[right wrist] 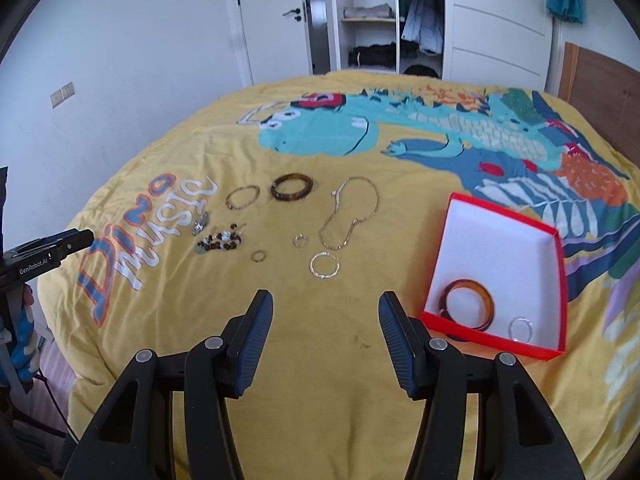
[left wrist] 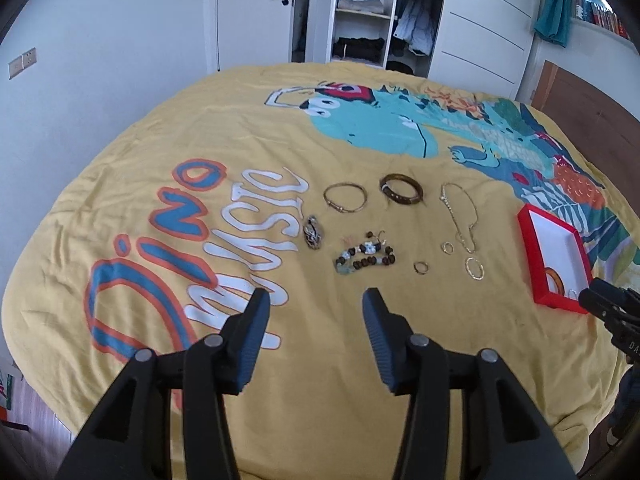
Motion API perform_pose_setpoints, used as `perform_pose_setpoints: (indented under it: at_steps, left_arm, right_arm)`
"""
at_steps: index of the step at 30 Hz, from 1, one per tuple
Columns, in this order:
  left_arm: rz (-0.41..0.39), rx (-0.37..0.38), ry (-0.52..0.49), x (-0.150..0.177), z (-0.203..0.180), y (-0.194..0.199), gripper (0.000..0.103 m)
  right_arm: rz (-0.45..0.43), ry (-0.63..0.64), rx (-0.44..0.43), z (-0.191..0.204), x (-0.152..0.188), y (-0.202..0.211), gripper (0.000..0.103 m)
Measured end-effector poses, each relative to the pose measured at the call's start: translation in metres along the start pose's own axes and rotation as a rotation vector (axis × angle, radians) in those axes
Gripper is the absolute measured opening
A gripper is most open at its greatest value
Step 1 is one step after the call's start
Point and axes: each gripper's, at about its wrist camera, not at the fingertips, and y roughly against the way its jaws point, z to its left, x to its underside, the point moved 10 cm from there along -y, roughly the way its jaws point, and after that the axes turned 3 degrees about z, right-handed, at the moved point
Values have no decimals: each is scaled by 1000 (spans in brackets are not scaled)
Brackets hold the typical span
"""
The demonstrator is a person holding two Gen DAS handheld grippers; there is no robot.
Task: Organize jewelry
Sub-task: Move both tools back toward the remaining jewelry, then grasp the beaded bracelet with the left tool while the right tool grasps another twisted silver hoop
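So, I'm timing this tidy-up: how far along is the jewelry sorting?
Early. Done: an amber bangle and silver ring lie in the red box. In hand: nothing; left gripper and right gripper are open. Left: chain necklace, dark bangle, beaded bracelet, others.

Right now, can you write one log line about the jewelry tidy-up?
left gripper: open, empty | right gripper: open, empty | red box: holds amber bangle, silver ring | chain necklace: still on bedspread
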Motion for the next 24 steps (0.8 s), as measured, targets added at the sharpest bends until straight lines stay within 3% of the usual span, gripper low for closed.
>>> perform_pose_setpoints:
  at_steps: [8, 15, 24]
  left_arm:
    - [97, 73, 79, 0, -11, -86, 46]
    - [128, 123, 148, -14, -8, -131, 46]
    - [183, 111, 148, -11, -15, -181, 46]
  right_arm:
    - [92, -17, -32, -3, 6, -80, 56]
    - [114, -39, -57, -5, -2, -127, 56]
    - [131, -65, -70, -9, -12, -170, 57]
